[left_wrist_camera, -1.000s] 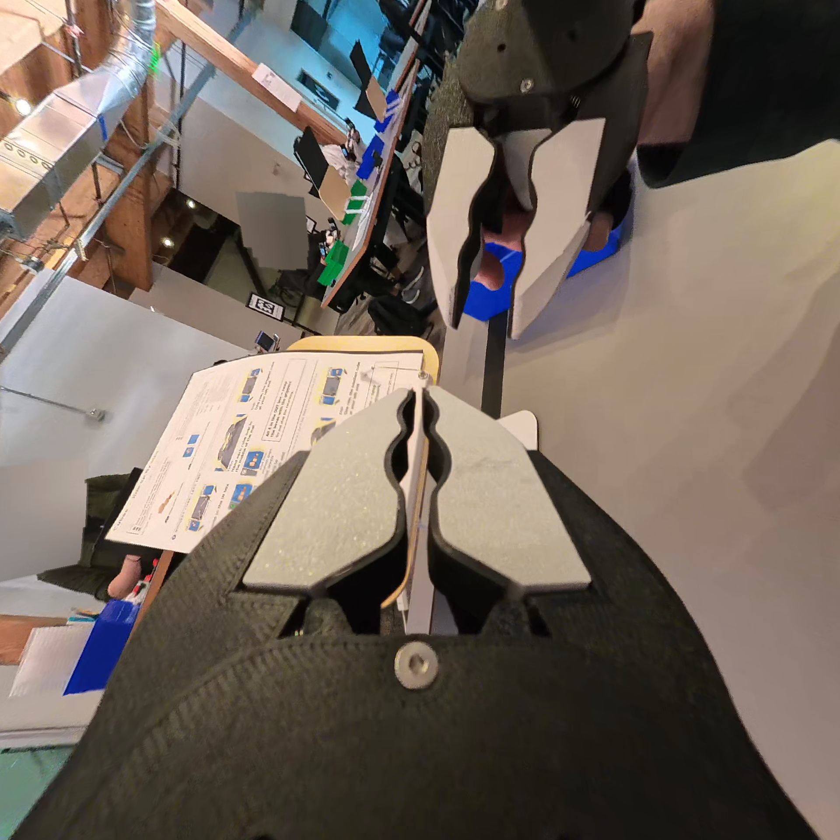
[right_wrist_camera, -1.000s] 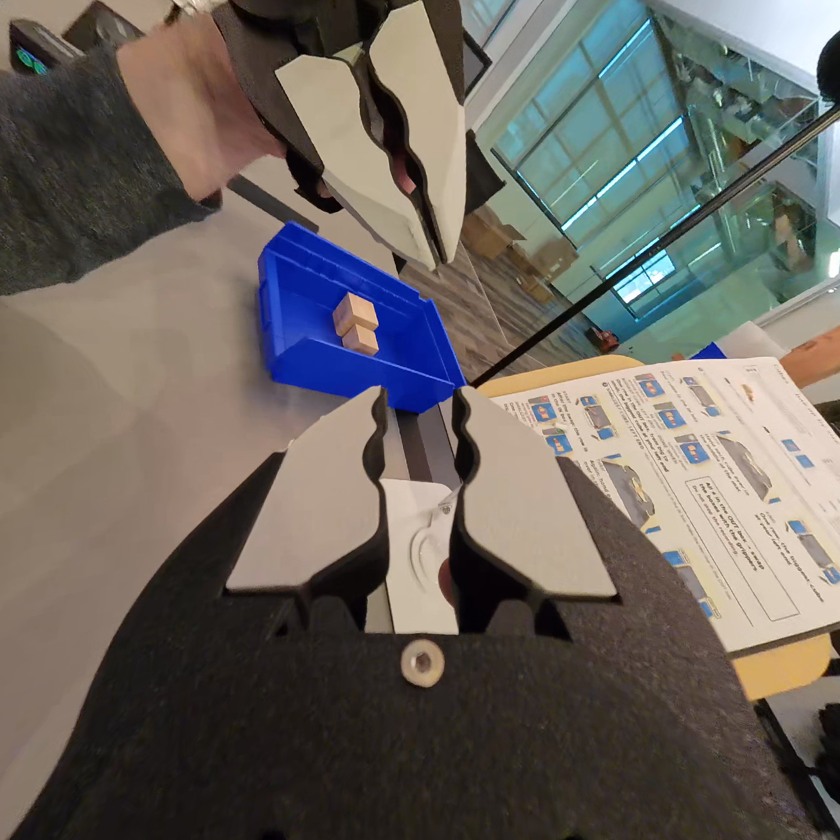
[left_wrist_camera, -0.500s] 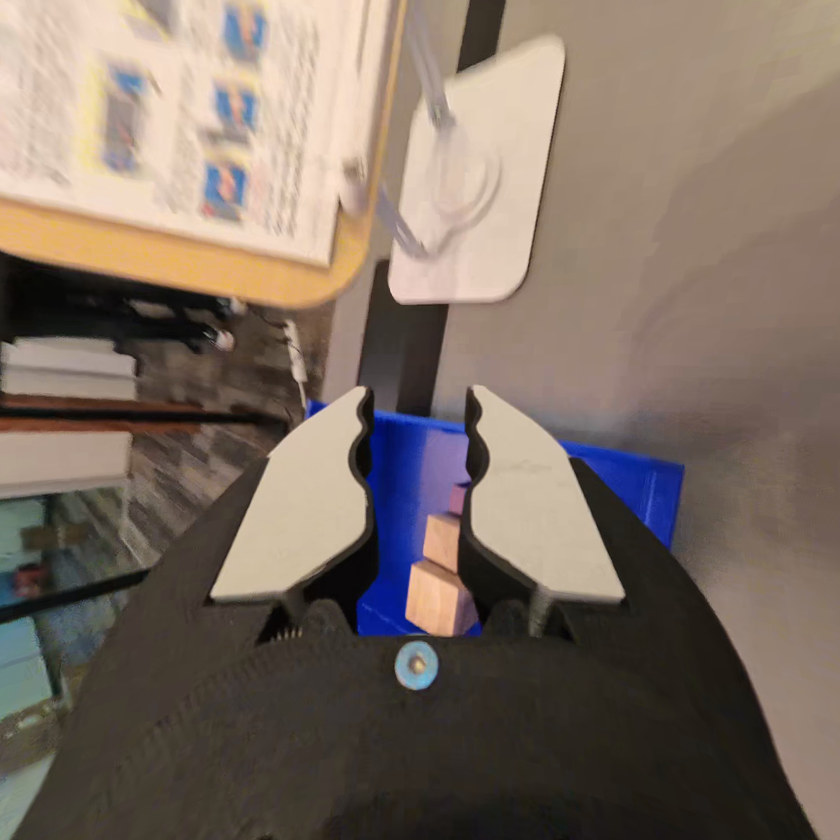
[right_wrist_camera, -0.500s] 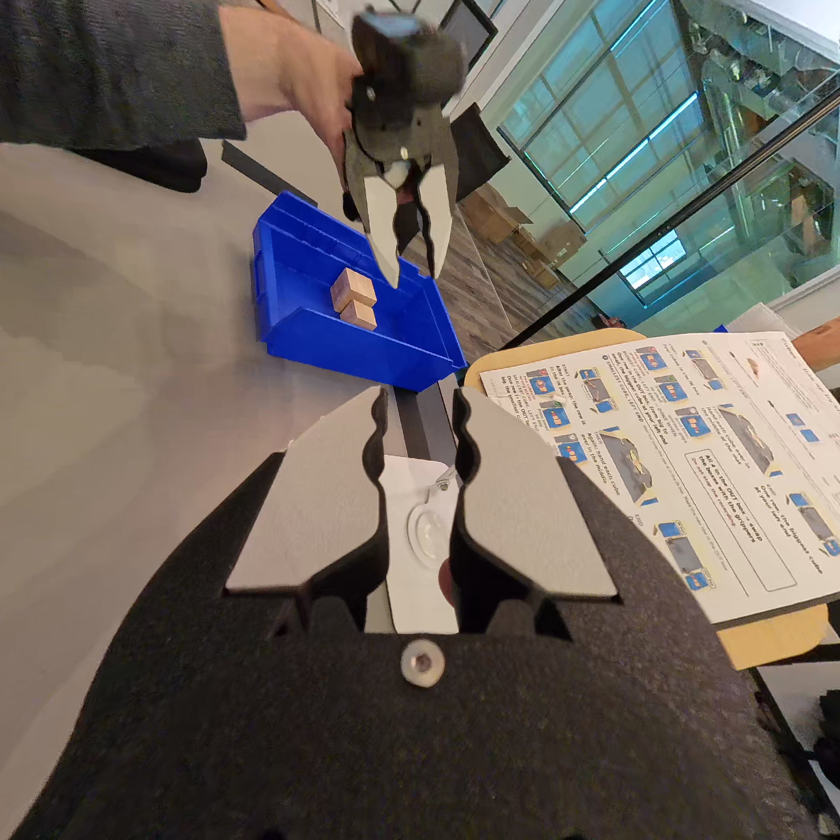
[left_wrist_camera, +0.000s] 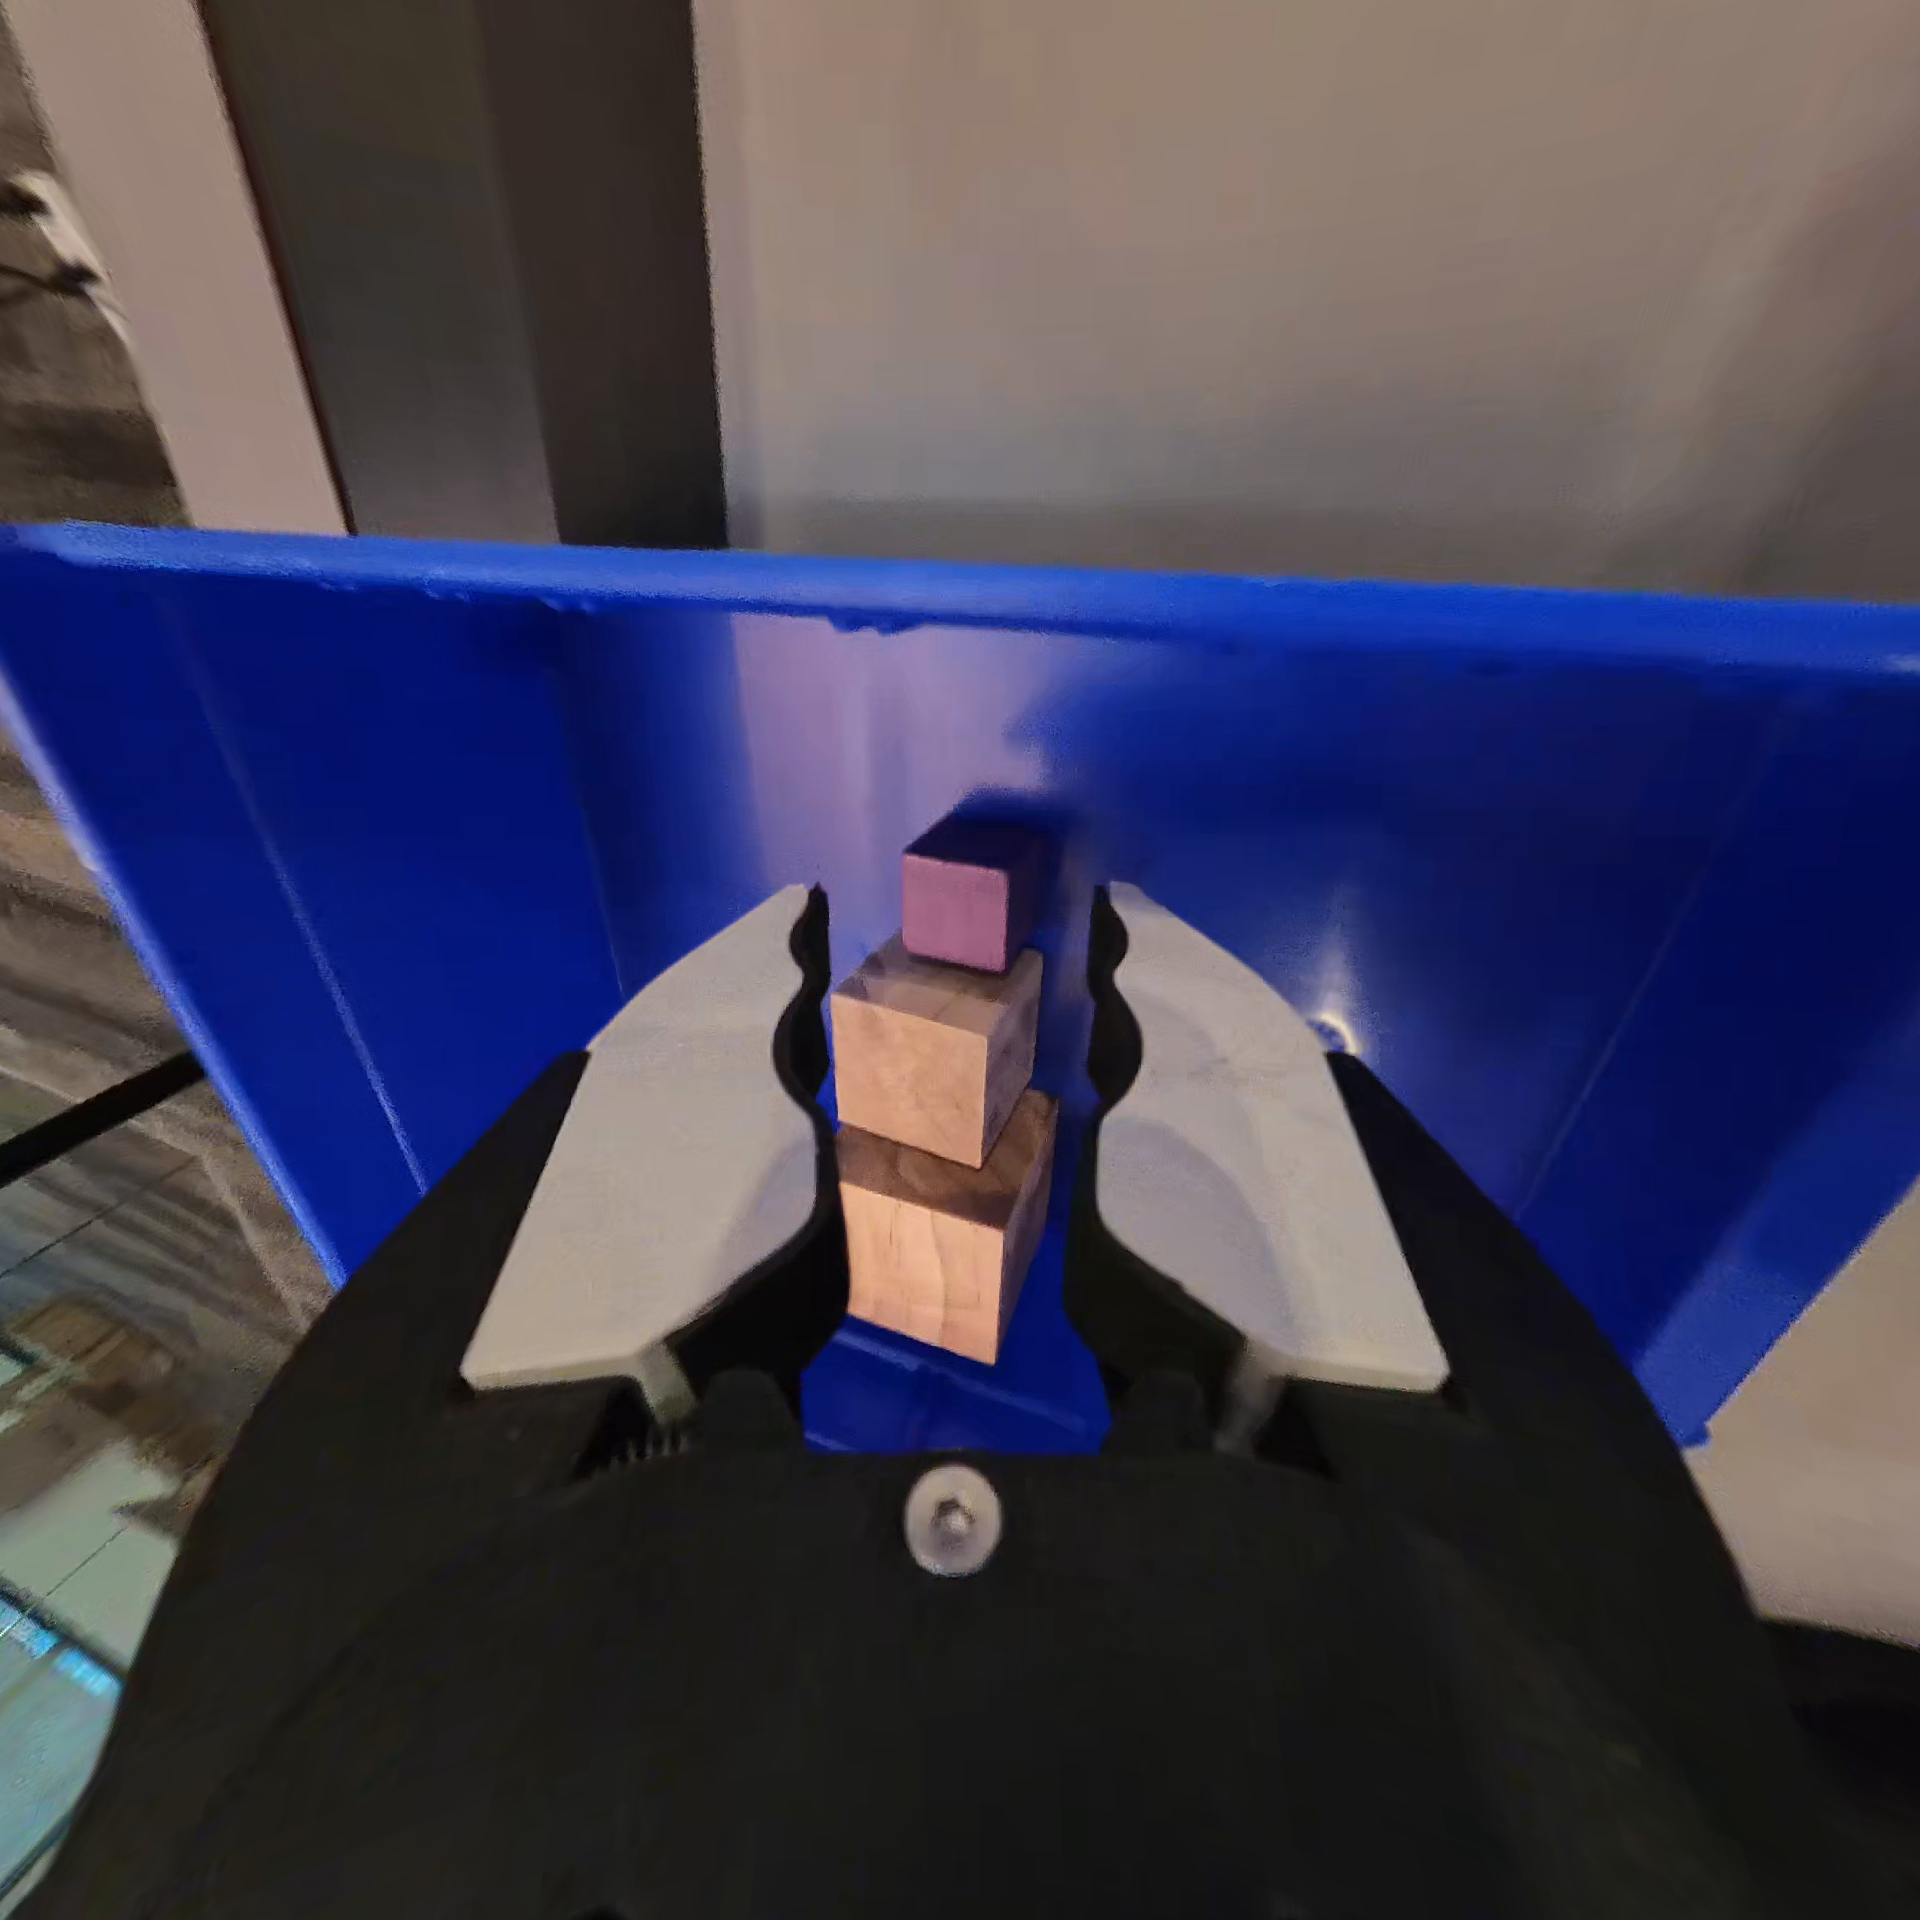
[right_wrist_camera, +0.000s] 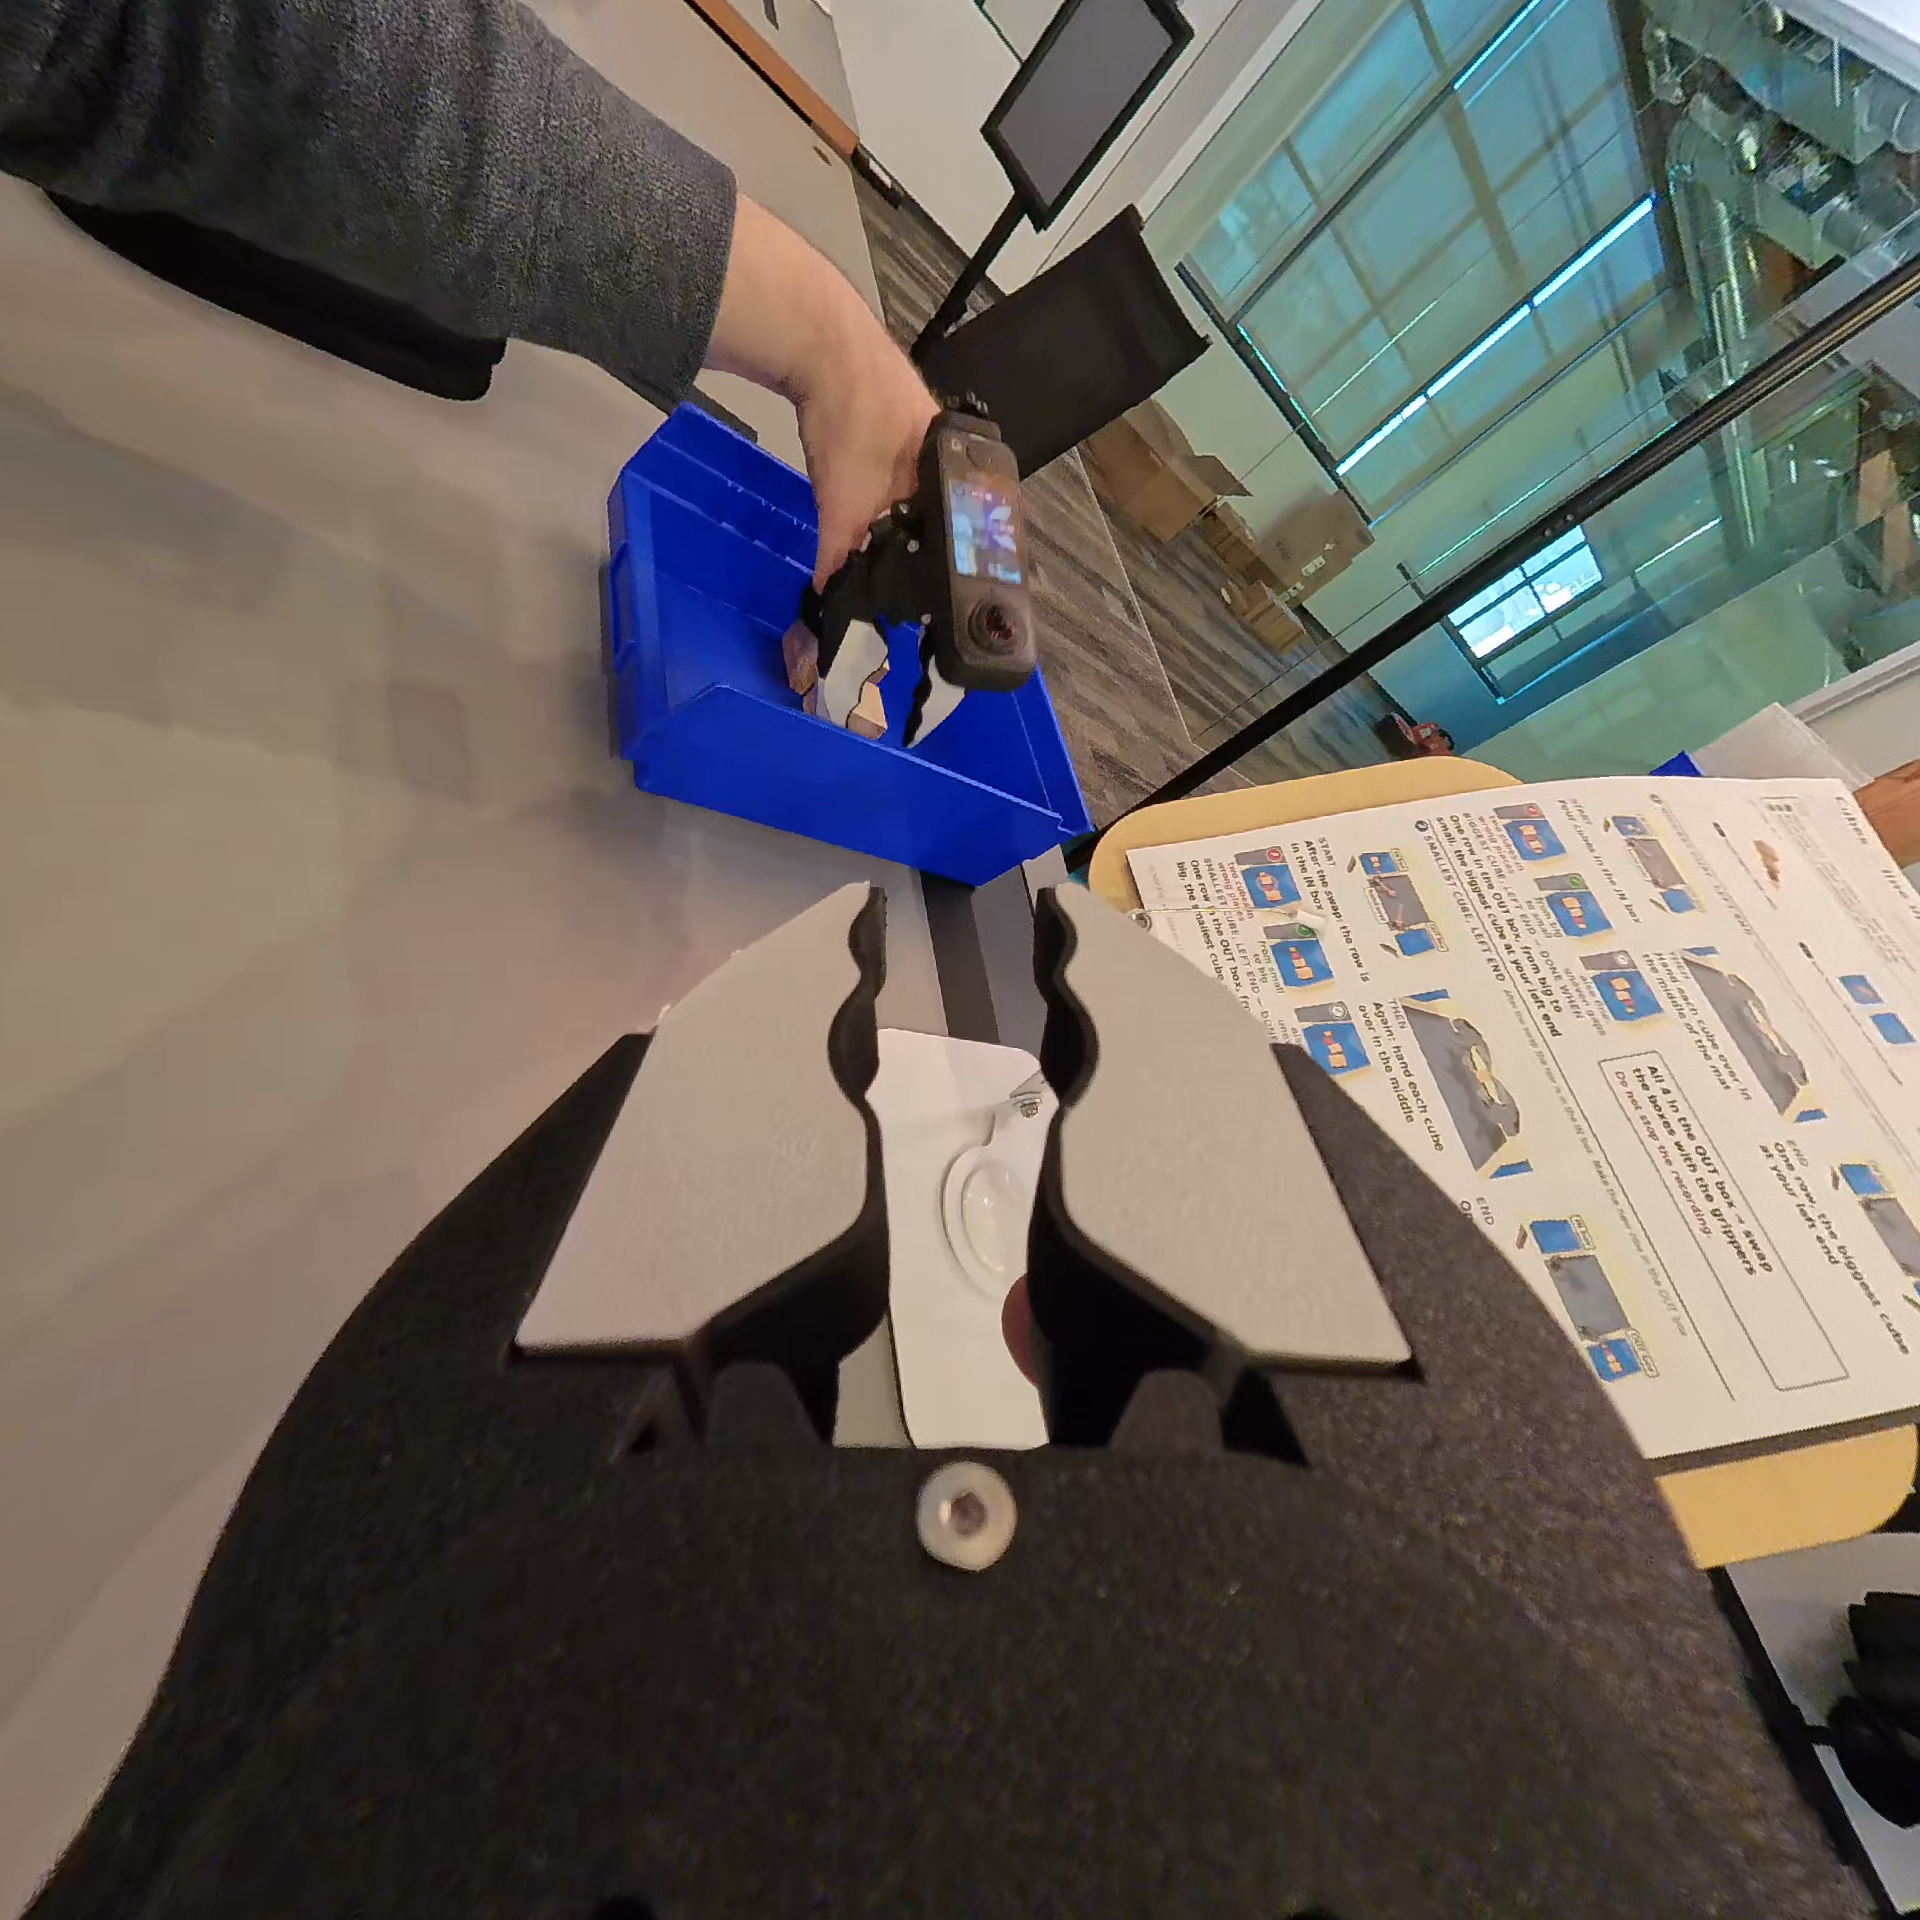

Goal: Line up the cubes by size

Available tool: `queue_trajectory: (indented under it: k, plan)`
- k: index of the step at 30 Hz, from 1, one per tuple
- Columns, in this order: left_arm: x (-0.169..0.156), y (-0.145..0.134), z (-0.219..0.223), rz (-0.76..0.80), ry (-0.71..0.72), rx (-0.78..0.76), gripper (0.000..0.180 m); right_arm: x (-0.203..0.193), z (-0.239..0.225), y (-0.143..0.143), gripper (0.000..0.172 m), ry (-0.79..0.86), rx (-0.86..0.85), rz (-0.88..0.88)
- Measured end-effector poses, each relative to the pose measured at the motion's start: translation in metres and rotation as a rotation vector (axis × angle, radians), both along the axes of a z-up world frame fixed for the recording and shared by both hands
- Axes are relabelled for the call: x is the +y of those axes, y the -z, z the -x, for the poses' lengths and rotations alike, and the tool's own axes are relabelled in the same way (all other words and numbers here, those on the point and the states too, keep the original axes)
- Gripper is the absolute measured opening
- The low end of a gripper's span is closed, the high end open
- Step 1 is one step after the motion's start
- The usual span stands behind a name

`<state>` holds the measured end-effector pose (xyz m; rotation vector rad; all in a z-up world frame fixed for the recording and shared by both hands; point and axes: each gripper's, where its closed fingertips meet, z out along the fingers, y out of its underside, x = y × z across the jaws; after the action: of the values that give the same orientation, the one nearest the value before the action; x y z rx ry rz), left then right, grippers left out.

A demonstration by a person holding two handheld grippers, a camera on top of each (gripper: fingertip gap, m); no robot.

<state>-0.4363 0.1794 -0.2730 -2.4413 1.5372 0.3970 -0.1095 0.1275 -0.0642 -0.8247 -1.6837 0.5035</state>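
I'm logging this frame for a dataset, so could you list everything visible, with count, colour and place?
Wooden cubes: three visible, light wood (the farthest looks purplish in the bin's shade), in a row inside the bin.
Bin: one, blue plastic, on the table's far edge.
Table: one, grey.
Instruction sheet: one, white with blue pictures, on a tan board to the right.
White pad: one, with a clear hook, on the table below the right gripper.
Monitor: one, dark, on a stand in the background.
Left gripper: open, fingers either side of the cube row, not pressing.
Right gripper: open, holding nothing, above the table.
Hand: one, grey sleeve, holding the left gripper.
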Motion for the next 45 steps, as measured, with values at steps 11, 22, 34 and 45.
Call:
queue_trajectory:
  k: [11,22,34,45]
  plan:
    - [0.001,0.034,0.024,0.114,-0.041,0.081,0.048,0.0,-0.001,-0.001,0.027,-0.004,0.001,0.0]
    - [0.007,0.023,0.014,0.025,-0.039,-0.017,0.03,0.002,0.001,0.002,0.027,-0.007,-0.001,0.008]
    - [-0.021,-0.154,-0.105,-0.548,0.187,-0.348,0.029,-0.014,0.002,-0.014,0.027,-0.088,0.096,0.031]
    - [-0.076,-0.226,-0.267,-0.757,0.565,-0.57,0.028,-0.033,0.004,-0.035,0.033,-0.155,0.221,0.014]
